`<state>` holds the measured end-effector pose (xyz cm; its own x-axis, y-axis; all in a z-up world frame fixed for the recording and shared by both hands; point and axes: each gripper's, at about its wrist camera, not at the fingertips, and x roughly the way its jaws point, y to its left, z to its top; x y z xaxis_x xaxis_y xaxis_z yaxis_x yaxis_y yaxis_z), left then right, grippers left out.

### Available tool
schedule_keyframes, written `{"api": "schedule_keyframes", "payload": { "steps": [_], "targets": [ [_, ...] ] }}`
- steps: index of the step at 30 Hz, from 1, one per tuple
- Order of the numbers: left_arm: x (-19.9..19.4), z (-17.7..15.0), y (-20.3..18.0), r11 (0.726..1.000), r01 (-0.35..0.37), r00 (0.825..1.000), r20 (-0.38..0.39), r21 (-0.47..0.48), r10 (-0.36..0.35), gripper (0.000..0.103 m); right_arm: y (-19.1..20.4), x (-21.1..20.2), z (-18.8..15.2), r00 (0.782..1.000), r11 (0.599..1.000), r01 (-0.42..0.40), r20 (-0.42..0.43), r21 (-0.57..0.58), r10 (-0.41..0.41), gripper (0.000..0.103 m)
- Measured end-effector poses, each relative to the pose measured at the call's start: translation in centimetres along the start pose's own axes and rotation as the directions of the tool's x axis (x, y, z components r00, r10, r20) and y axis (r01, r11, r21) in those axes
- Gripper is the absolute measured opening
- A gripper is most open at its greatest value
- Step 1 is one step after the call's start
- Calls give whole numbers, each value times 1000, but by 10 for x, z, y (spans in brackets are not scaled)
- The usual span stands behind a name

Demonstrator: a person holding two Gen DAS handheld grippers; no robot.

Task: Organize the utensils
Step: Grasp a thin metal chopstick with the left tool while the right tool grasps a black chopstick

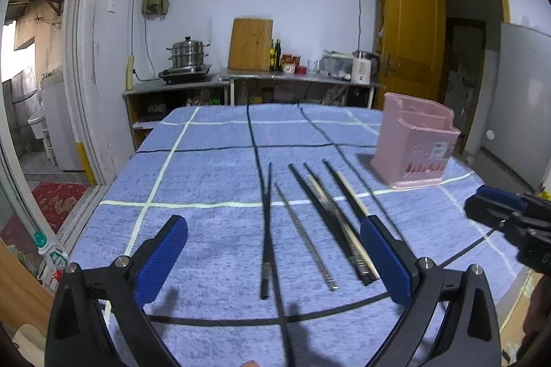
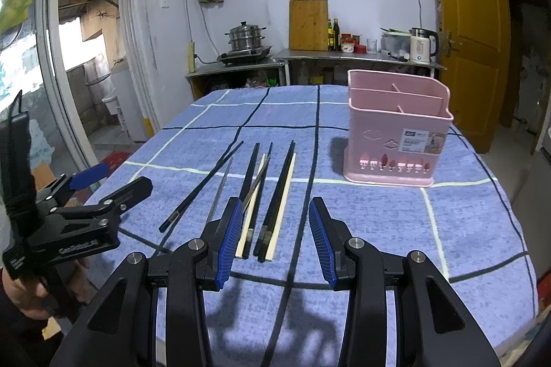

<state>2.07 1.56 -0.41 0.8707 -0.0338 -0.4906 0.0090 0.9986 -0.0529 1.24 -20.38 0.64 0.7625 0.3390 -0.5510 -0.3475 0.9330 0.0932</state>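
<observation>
While both tools hang above the blue cloth (image 2: 396, 263), the left gripper (image 1: 273, 258) gapes wide and empty over the chopsticks (image 2: 265, 195), which lie side by side, long axes pointing away. Black, pale and metal sticks mix loosely. Slightly right, the right gripper (image 2: 275, 241), moderately spread and empty, seems nearer the rightmost pair; farther right stands the pink holder (image 2: 396, 139), apparently empty.

Chopsticks (image 2: 256, 195) lie on the table (image 2: 378, 229), holder (image 2: 396, 133) right.

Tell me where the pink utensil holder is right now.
The pink utensil holder stands upright on the blue checked cloth, right of the chopsticks in both views.
</observation>
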Motion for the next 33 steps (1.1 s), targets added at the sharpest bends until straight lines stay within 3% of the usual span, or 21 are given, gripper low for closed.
{"api": "schedule_keyframes", "payload": {
  "steps": [4, 11, 16, 20, 23, 33],
  "targets": [
    [27, 2, 10, 1000, -15, 998, -64, 7, 16, 100, 0, 17, 6, 1000, 1000, -19, -18, 6, 19, 42],
    [79, 9, 23, 1000, 20, 981, -192, -6, -21, 84, 0, 49, 16, 997, 999, -41, -61, 17, 42, 41],
    [117, 11, 26, 999, 45, 952, -301, -21, -50, 71, 2, 81, 26, 992, 998, -61, -107, 20, 63, 41],
    [135, 11, 23, 997, 79, 933, -349, -19, -81, 59, 3, 108, 32, 985, 997, -77, -152, 26, 80, 41],
    [148, 11, 22, 996, 88, 920, -383, -11, -85, 48, 1, 126, 35, 979, 995, -90, -180, 46, 97, 35],
    [169, 26, 27, 995, 95, 912, -400, -4, -89, 29, -2, 178, 52, 960, 990, -106, -248, 92, 126, 22]
  ]
}}
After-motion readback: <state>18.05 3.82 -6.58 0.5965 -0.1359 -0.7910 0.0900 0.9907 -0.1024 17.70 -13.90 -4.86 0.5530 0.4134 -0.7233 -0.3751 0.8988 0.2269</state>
